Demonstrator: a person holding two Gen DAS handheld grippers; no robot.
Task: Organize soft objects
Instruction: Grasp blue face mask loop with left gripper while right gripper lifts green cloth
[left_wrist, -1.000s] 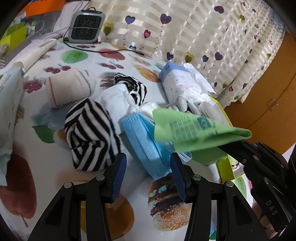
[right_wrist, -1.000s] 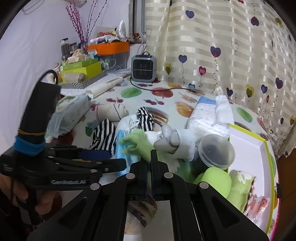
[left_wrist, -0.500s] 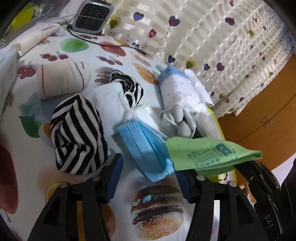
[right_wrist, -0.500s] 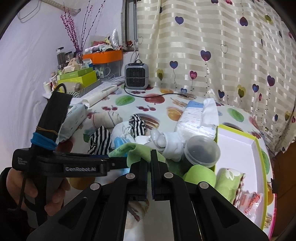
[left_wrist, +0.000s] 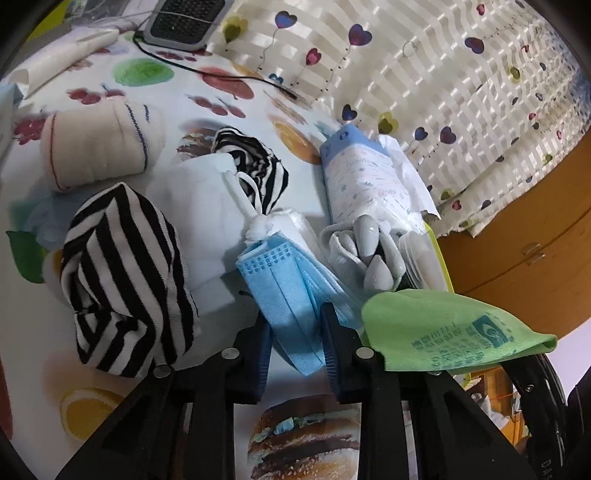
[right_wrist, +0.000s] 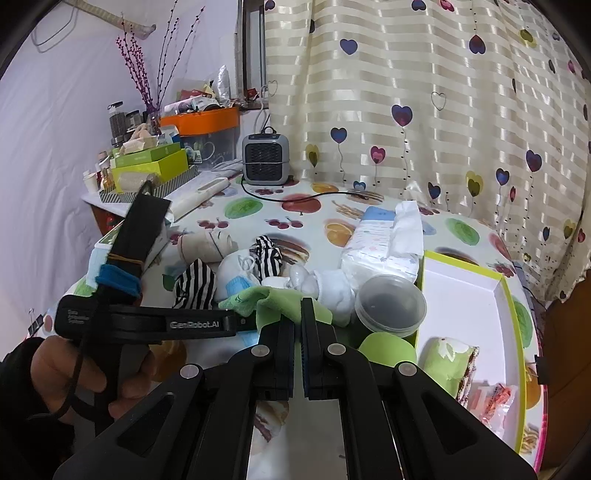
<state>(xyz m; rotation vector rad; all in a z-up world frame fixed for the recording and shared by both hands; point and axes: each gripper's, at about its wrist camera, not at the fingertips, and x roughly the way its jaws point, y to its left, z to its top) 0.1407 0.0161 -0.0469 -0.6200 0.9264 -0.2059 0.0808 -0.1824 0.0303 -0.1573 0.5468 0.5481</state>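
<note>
Soft objects are piled mid-desk; I'll use the blue mask stack (left_wrist: 291, 291) as my landmark. Nearest me, the left claw (left_wrist: 295, 343) straddles the stack's near end, jaws closing w/ the masks between them; the pads look about touching, but I can't confirm a firm pinch yet. Just right of the stack, the right claw (right_wrist: 298, 350) is clamped tight on the green cloth (left_wrist: 454, 328), holding it up off the desk (left_wrist: 207, 398). Left of the stack sits a striped sock bundle (left_wrist: 122, 280); behind it a white cloth (left_wrist: 199, 206), then the tissue pack (left_wrist: 365, 181) farther back-right.

Step in hand, imo: grabbing the masks while the cloth waits. Next move needs the squeeze finished, then a clean lift w/o snagging the ear loops (left_wrist: 255, 218) knotted at the far end, prob toward the green-rimmed tray (right_wrist: 509, 295) beyond the cloth.
</note>
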